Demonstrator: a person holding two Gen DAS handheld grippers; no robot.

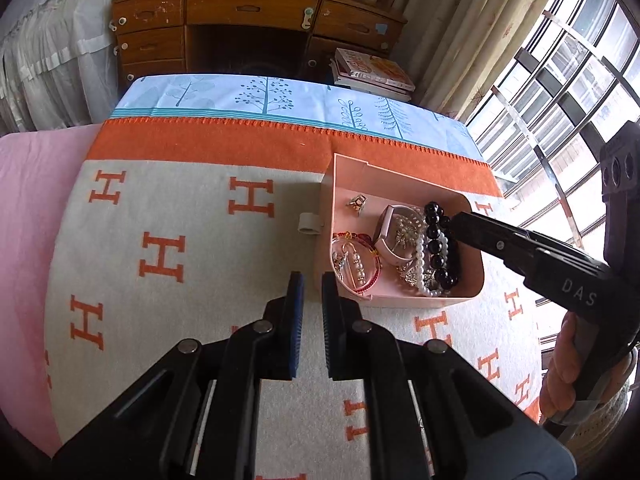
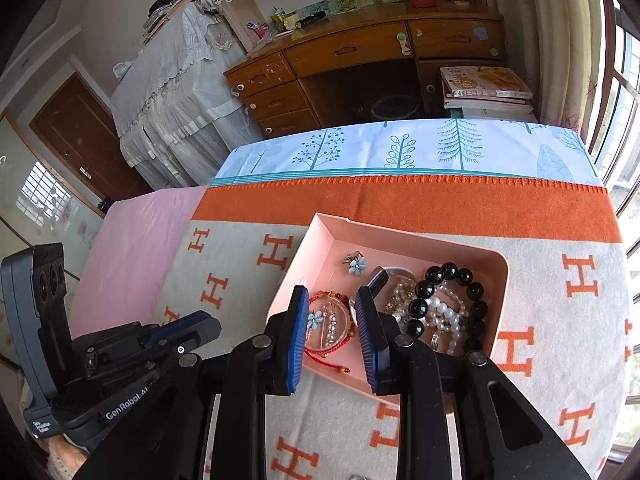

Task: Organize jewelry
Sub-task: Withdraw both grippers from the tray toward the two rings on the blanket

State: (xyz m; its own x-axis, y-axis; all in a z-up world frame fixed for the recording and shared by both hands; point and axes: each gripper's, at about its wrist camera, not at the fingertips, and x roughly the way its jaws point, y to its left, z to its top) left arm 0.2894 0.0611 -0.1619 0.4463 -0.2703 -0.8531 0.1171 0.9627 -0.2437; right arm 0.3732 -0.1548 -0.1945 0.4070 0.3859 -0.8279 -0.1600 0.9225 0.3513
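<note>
Left wrist view: the left tool (image 1: 313,280) is seen at lower centre, its blue-padded jaws set slightly apart with nothing between them, above a grey blanket (image 1: 192,216) patterned with orange H letters. A pink tray (image 1: 404,300) is placed right of centre on the blanket; a black bead bracelet (image 1: 438,240), a white pearl strand (image 1: 420,258), a red cord bracelet (image 1: 360,264) and a pink band (image 1: 386,236) are contained in it. The right tool (image 1: 454,222) is seen entering from the right edge with its tip over the black beads; whether it is open cannot be told here. A wooden desk (image 1: 252,8) is visible at the top.

Right wrist view: the right tool (image 2: 332,328) is shown at lower centre with jaws apart and empty, held over the near left part of the pink tray (image 2: 496,320). A blue flower earring (image 2: 356,265) is seen in the tray's far part. The left tool (image 2: 192,328) is seen at lower left.
</note>
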